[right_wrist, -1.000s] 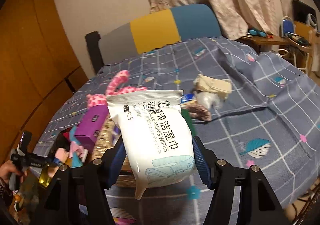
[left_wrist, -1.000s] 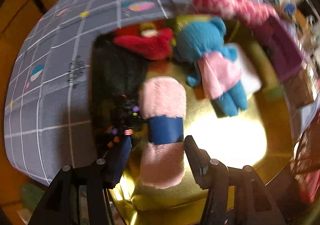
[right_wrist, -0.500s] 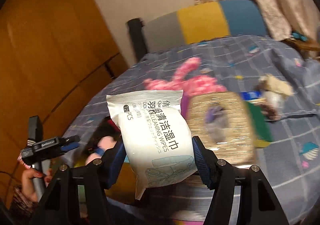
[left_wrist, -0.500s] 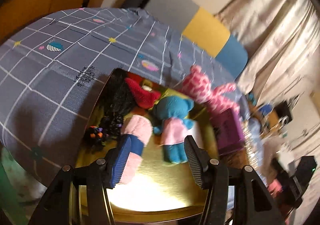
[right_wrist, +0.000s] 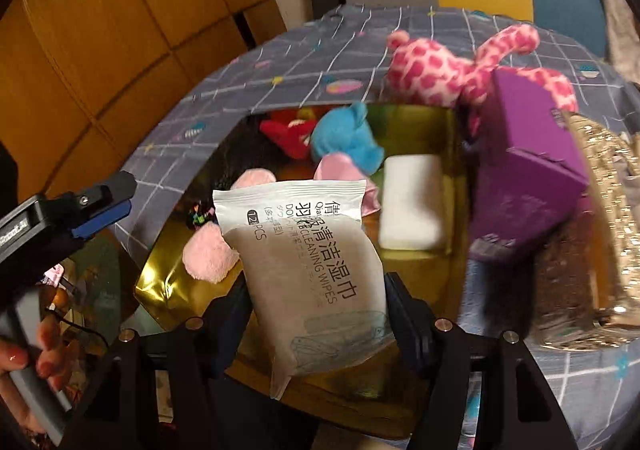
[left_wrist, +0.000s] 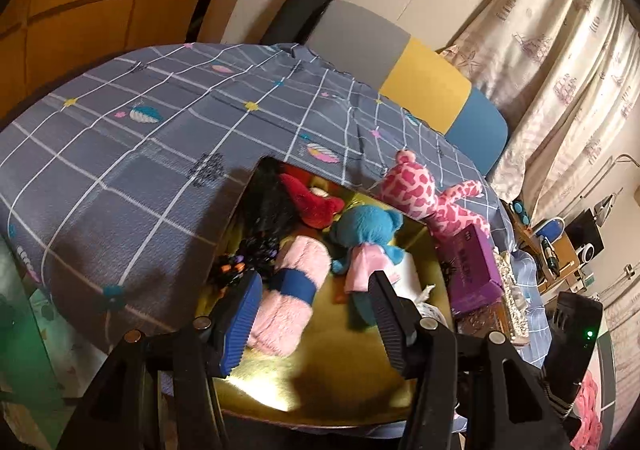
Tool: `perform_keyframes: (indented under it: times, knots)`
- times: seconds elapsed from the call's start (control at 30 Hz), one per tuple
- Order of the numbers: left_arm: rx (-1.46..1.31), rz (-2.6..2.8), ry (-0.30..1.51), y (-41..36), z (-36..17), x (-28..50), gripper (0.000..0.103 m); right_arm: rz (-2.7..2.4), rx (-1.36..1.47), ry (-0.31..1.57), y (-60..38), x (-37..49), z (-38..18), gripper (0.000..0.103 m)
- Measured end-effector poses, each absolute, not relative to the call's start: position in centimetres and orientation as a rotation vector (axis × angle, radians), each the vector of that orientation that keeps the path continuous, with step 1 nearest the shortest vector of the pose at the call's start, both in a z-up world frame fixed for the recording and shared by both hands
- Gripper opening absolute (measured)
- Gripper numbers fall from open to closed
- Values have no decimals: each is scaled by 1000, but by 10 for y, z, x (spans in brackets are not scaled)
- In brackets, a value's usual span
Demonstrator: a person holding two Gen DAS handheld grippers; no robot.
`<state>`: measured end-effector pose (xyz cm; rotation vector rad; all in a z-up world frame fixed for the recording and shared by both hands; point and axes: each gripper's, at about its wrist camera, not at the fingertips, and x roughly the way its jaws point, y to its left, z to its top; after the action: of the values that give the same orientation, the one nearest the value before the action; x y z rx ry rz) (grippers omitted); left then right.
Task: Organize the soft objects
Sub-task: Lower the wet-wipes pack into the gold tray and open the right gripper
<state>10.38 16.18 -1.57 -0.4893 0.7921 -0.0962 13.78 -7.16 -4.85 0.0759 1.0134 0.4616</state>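
- Your right gripper (right_wrist: 316, 324) is clamped on the wipes pack (right_wrist: 310, 270), carried low over the gold box (right_wrist: 168, 282), likely so it can drop in with the other soft things.
- Your left gripper (left_wrist: 314, 320) has parted jaws with nothing between them, at 9 o'clock of the box, out of the way.
- Box holds: pink roll (left_wrist: 294, 290), blue bear (left_wrist: 366, 230), red toy (left_wrist: 312, 201), white pad (right_wrist: 412, 201).
- Pink giraffe (right_wrist: 440, 65) lies outside, at 1 o'clock.
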Motion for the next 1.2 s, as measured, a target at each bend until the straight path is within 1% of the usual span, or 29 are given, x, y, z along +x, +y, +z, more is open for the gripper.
perform_keyframes:
  times: [0.3,0.4,0.43,0.5,0.6,0.67,0.9,0.97,1.1,1.2]
  knots:
    - [-551,-89,781,176,-23,95,56,446,33,1050,-38,146,-63,67]
    - [-540,-104,776,173,-21,94,56,448,31,1063,-30,147,-69,70]
    - [-536,-106,776,171,-21,94,56,451,30,1057,-29,146,-68,73]
    - [-532,-115,781,168,-21,95,56,462,24,1022,-30,141,-63,78]
    - [-531,-120,787,165,-23,95,56,474,26,958,-38,133,-48,79]
    - [-533,-131,793,161,-25,96,56,474,41,910,-47,129,-36,82]
    - [-535,-207,827,136,-30,100,56,420,77,723,-93,114,7,82]
    - [-515,-224,829,126,-28,101,56,382,88,672,-113,111,19,85]
    - [-471,-260,841,105,-25,105,56,287,129,623,-163,112,32,87]
    - [-445,-289,856,88,-24,109,56,179,166,619,-209,116,32,87]
